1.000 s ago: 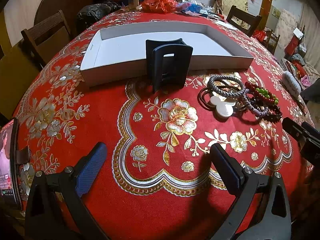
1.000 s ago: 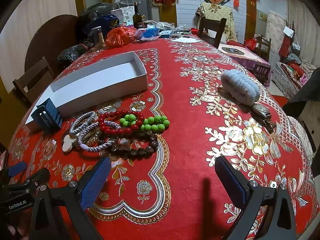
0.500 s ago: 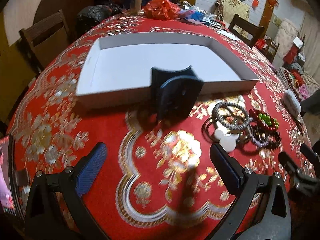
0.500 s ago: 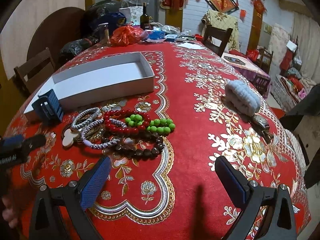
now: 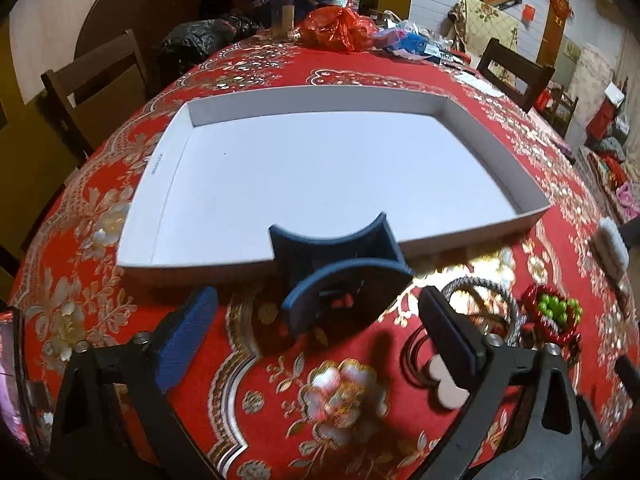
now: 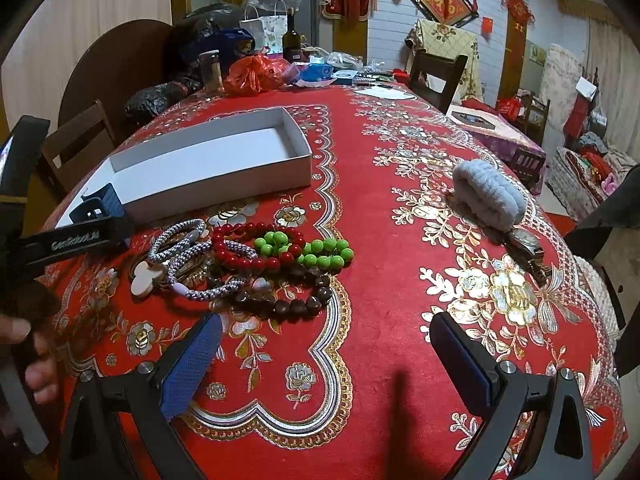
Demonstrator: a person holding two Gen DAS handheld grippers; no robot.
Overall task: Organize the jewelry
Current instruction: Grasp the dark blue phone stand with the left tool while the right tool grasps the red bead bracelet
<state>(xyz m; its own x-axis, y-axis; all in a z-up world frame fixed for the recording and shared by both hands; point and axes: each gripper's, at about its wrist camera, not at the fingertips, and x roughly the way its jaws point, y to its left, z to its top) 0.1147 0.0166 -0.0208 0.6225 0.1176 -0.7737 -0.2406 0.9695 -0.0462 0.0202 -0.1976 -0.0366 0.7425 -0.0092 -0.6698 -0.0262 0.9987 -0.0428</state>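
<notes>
A shallow white box [image 5: 320, 168] lies empty on the red tablecloth; it also shows in the right wrist view [image 6: 208, 160]. A dark blue stand [image 5: 340, 276] sits against its near wall. My left gripper [image 5: 316, 332] is open, just in front of the stand. A pile of bracelets lies to the right: red beads [image 6: 248, 252], green beads [image 6: 316, 250], brown beads [image 6: 296, 300], grey braided bands [image 6: 188, 252]. My right gripper [image 6: 324, 360] is open and empty, just short of the pile.
A grey fluffy scrunchie [image 6: 488, 194] and a wristwatch [image 6: 528, 246] lie at the right. Bags, a bottle [image 6: 291, 38] and clutter crowd the far end of the table. Wooden chairs [image 5: 100, 76] stand around it. A phone [image 5: 10, 380] is at the left edge.
My left gripper has moved forward and up to the blue stand and the box. My right gripper has edged slightly closer to the bracelets. Both stay open.
</notes>
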